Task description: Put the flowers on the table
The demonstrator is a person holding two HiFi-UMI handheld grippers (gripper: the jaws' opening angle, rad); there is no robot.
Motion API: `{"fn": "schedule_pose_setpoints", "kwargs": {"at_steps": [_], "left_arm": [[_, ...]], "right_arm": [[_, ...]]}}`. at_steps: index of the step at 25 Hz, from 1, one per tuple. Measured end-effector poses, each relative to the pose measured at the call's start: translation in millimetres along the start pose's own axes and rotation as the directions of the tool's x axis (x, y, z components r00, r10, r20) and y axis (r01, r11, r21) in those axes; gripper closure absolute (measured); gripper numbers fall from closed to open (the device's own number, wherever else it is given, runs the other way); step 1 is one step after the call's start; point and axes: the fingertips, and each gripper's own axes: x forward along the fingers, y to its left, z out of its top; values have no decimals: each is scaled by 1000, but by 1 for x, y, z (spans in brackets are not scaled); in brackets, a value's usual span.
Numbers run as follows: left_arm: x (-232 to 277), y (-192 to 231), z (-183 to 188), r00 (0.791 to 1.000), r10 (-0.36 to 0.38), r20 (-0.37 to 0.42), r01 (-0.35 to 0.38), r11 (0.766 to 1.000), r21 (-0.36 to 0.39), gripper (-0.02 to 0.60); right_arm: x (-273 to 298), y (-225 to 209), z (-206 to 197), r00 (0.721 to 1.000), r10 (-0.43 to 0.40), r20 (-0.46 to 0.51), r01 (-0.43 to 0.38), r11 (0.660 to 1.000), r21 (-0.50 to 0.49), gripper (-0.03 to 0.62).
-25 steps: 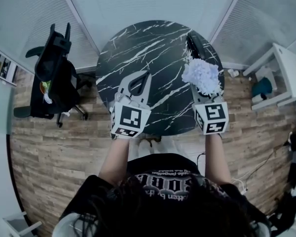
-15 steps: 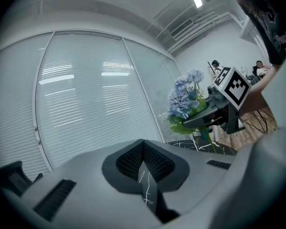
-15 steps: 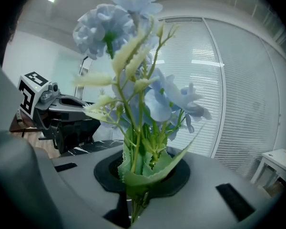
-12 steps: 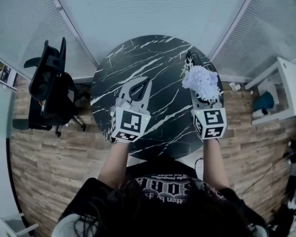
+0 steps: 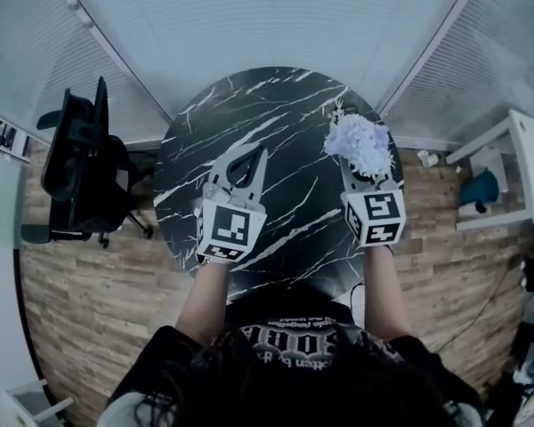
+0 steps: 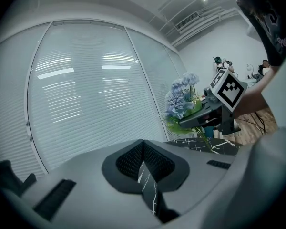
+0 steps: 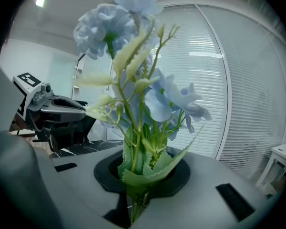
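Note:
A bunch of pale blue artificial flowers [image 5: 360, 142] with green leaves stands upright in my right gripper [image 5: 357, 164], which is shut on the stems. It hangs over the right side of the round black marble table [image 5: 276, 123]. In the right gripper view the flowers [image 7: 133, 94] rise out of the right gripper [image 7: 137, 185], their stems pinched between the jaws. My left gripper [image 5: 249, 153] is over the table's left middle, shut with nothing in it. In the left gripper view the left gripper [image 6: 144, 148] points at the blinds, with the flowers [image 6: 181, 99] and the right gripper [image 6: 200, 119] off to the right.
A black office chair [image 5: 80, 172] stands on the wooden floor left of the table. A white shelf unit [image 5: 525, 163] is at the right. Walls with window blinds [image 5: 267, 16] curve closely behind the table. The person stands at the table's near edge.
The whole view has shifted and the table's near edge now lies closer to the person, so both grippers reach further over it. The flowers stay held upright. Neither gripper's jaws have moved.

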Motion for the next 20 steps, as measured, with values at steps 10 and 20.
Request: {"fn": "schedule_pose_setpoints", "kwargs": {"at_steps": [10,20], "left_arm": [[31,8,-23,998,-12,-61,12,1000,-9,578],[57,-1,-47,992,-64,-104,63,998,-13,578]], "right_arm": [[59,-21,-24,999,22,-35,-19,996,86,528],[105,-48,-77,993,11,-119,11,983,184,523]]}}
